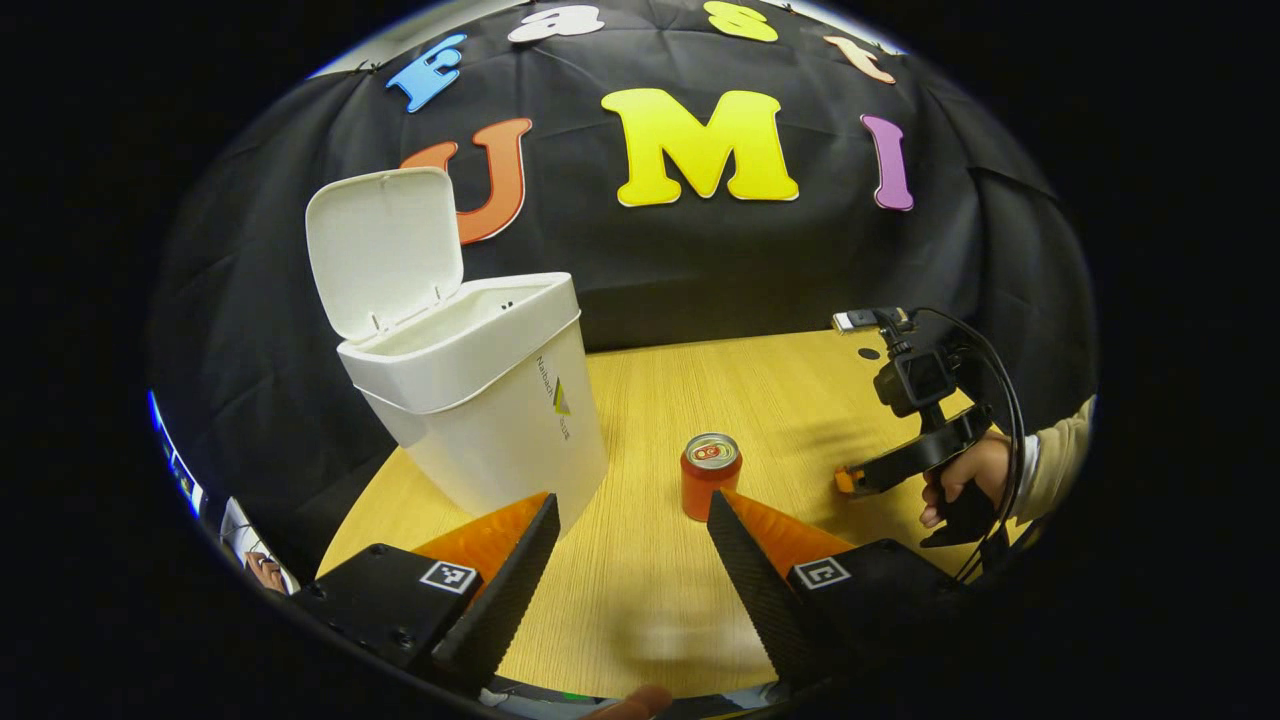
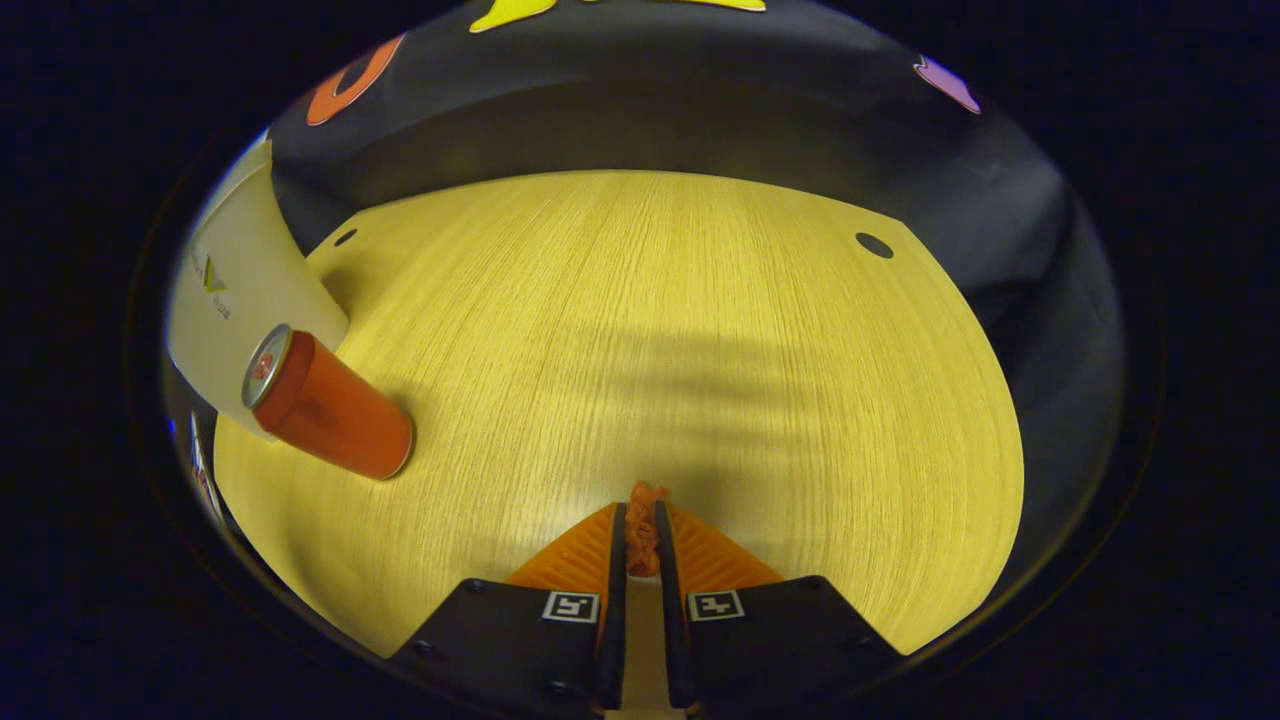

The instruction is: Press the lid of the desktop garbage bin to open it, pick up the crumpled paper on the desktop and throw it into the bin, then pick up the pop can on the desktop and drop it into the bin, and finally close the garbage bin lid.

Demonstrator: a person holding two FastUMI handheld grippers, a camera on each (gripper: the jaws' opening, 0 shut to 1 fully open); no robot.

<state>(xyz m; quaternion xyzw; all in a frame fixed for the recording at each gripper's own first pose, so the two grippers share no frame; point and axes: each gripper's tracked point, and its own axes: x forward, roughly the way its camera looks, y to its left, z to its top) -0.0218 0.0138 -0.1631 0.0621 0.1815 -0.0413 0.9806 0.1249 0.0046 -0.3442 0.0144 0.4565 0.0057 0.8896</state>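
Note:
The white garbage bin (image 1: 480, 400) stands at the left of the wooden table with its lid (image 1: 385, 245) swung up and open. An orange pop can (image 1: 711, 475) stands upright just beyond my left gripper (image 1: 632, 500), which is open with nothing between its fingers. In the right gripper view, my right gripper (image 2: 640, 510) is shut on a small orange crumpled paper (image 2: 645, 495) low over the table. From there the pop can (image 2: 330, 405) and the bin's wall (image 2: 240, 290) lie to the left. The right gripper (image 1: 846, 482), held by a hand (image 1: 965, 475), also shows to the can's right.
The wooden table (image 1: 780, 380) runs back to the black cloth wall. Two small dark holes (image 2: 873, 245) mark its far corners. A cable loops from the right gripper's camera mount (image 1: 915, 375). Bare wood lies between the can and the right gripper.

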